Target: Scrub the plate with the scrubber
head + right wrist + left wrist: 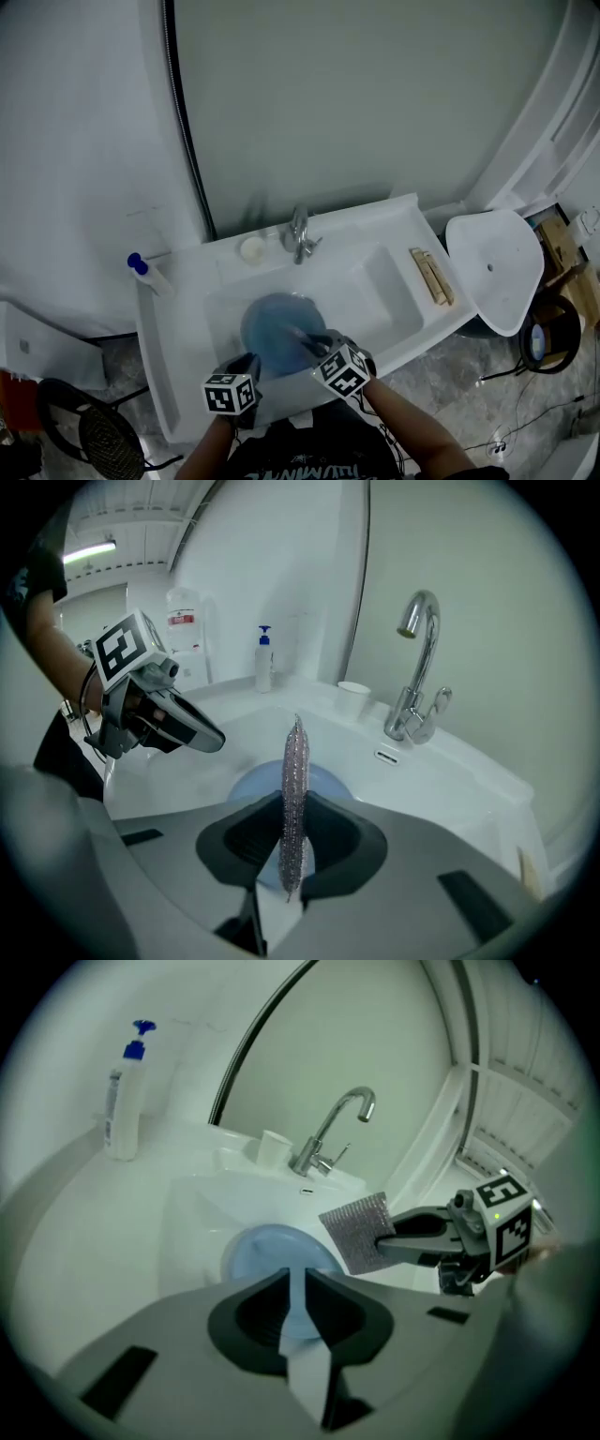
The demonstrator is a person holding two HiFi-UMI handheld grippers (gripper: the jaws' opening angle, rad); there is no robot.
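A round blue plate (pixel 277 328) (pixel 267 1246) (pixel 328 782) lies flat in the white sink basin (pixel 380 281). My right gripper (pixel 307 339) (pixel 384 1237) (pixel 293 808) is shut on a silvery mesh scrubber (pixel 358 1230) (pixel 295 789), which it holds upright on edge just above the plate's near right part. At the plate's near left rim my left gripper (pixel 248 361) (pixel 296 1288) (pixel 217 740) hovers with its jaws almost together and nothing between them. The plate shows through the thin slit. It appears to be apart from the plate.
A chrome faucet (pixel 300 234) (pixel 333 1133) (pixel 417 667) stands behind the basin, with a small white cup (pixel 252 248) (pixel 274 1146) beside it. A blue-capped soap bottle (pixel 148 275) (pixel 125 1101) is at the counter's left end. A wooden item (pixel 431 275) lies on the right ledge.
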